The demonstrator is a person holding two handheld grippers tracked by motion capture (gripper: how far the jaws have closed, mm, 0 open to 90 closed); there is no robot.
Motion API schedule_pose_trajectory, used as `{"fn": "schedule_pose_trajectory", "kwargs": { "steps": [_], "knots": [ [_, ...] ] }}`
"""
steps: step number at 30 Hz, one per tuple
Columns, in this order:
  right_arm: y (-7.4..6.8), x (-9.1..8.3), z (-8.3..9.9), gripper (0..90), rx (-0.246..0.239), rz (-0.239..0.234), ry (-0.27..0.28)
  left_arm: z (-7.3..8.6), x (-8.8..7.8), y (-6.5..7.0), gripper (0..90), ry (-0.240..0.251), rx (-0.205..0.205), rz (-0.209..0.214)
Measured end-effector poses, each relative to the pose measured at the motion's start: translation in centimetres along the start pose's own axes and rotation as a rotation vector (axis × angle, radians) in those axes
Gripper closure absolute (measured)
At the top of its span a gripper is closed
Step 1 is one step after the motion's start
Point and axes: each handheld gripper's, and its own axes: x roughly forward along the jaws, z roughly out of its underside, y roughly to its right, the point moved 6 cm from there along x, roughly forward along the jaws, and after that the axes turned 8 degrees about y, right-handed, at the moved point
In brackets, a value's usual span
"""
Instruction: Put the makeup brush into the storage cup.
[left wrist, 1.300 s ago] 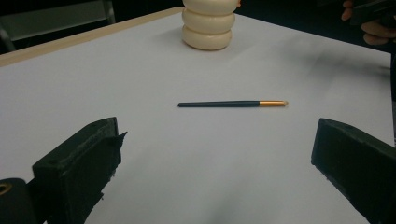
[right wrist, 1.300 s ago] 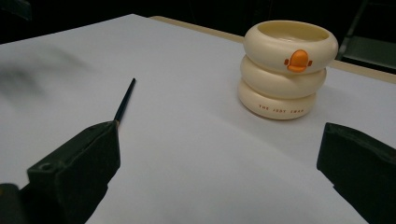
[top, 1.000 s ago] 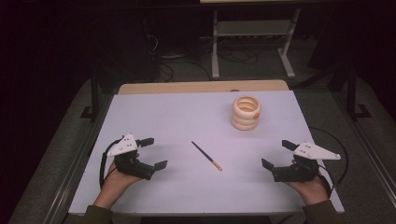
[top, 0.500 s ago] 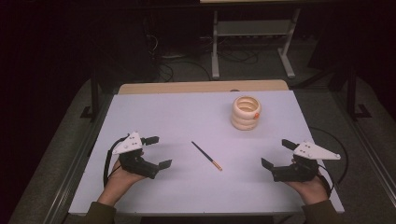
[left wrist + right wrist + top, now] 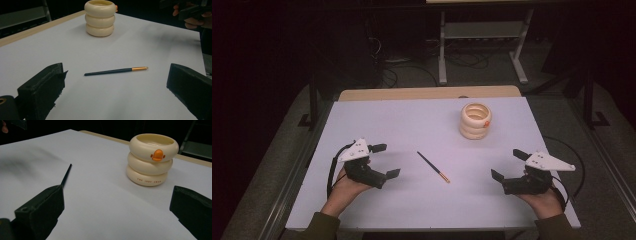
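Overhead, high view: the desk [image 5: 377,120] has a pale top with a wooden strip along its far edge. Wide bare surface lies between the two hands and toward the far left corner. The brush [image 5: 432,166] lies flat near the middle of the near half, slanted, dark handle toward the far left, gold ferrule toward the near right. It sits between the grippers and touches neither. The ringed cup [image 5: 475,120] stands upright in the far right part, well apart from the brush. The left gripper [image 5: 385,160] is held low near the near left corner, jaws spread, nothing between them. The right gripper [image 5: 509,163] is held low near the near right corner, jaws likewise spread and empty. Both are cupped in hands from below.

Left gripper view: brush [image 5: 116,71] lies in the gap ahead of the wide-apart jaws, thin dark handle, gold band, pale tip. The cup [image 5: 100,18] is beyond it, three stacked cream rings.

Right gripper view: cup [image 5: 152,161] bears an orange duck mark; the brush [image 5: 66,176] handle end shows above the left-hand jaw.
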Motion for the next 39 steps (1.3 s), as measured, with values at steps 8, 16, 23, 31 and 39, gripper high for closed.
{"fn": "schedule_pose_trajectory", "kwargs": {
  "steps": [8,16,23,31,39],
  "knots": [
    [0.0,0.2,0.0,0.0,-0.012,-0.005,-0.003,0.0,0.4,-0.2,1.2,0.0,-0.006,0.005],
    [-0.1,0.2,0.0,0.0,-0.004,-0.007,0.0,-0.4,0.8,-0.2,1.2,0.0,0.007,0.015],
    [0.0,0.2,-0.1,0.0,-0.007,-0.004,0.0,-0.6,1.3,-0.3,1.2,-0.001,0.007,0.02],
    [-0.1,0.2,-0.1,0.0,-0.007,-0.006,-0.001,-0.9,2.0,-0.2,1.2,0.0,0.011,0.034],
    [-0.1,0.2,-0.1,0.0,-0.007,-0.005,-0.001,-1.1,2.7,-0.1,1.2,-0.003,0.015,0.041]
  ]
}}
